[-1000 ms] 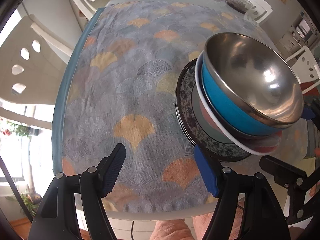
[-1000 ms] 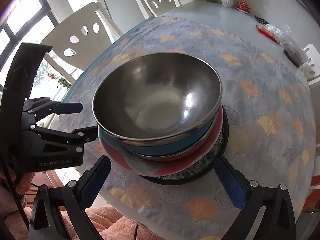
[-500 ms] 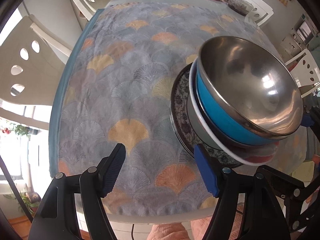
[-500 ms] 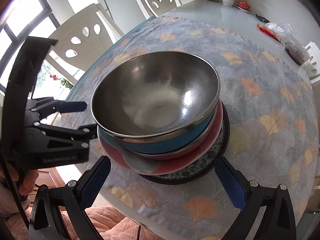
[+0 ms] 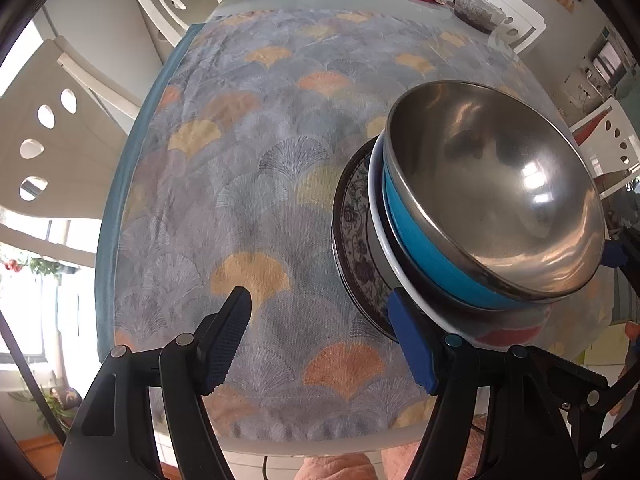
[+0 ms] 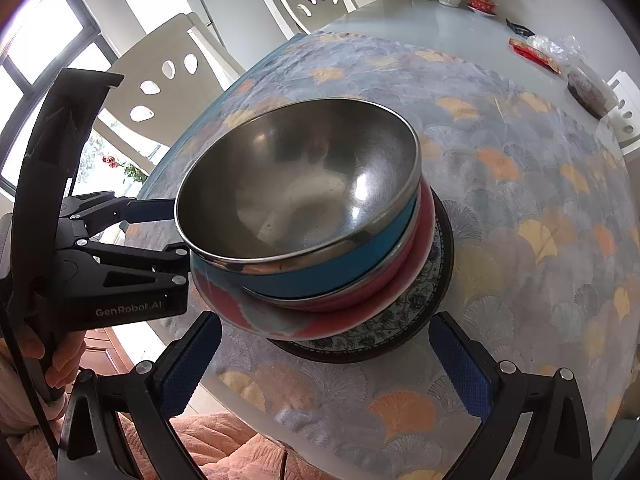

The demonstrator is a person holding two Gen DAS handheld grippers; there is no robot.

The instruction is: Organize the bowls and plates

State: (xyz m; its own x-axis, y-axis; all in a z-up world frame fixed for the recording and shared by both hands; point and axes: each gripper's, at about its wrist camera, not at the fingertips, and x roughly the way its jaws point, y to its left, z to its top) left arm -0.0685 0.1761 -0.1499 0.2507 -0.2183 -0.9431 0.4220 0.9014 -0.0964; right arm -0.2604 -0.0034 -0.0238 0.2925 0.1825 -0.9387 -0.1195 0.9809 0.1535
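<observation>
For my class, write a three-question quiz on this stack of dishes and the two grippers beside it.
1. True or false: the steel bowl sits on top of the stack.
2. Which colour is the bowl directly under it? A green, B blue, C yellow.
3. What lies at the bottom, on the tablecloth?

Key:
1. True.
2. B, the blue bowl.
3. A dark patterned plate. The left gripper and the right gripper are both open and hold nothing.

Both wrist cameras look steeply down, close over the table (image 5: 280,8), sharing the bowl stack (image 5: 492,200) from opposite sides.
</observation>
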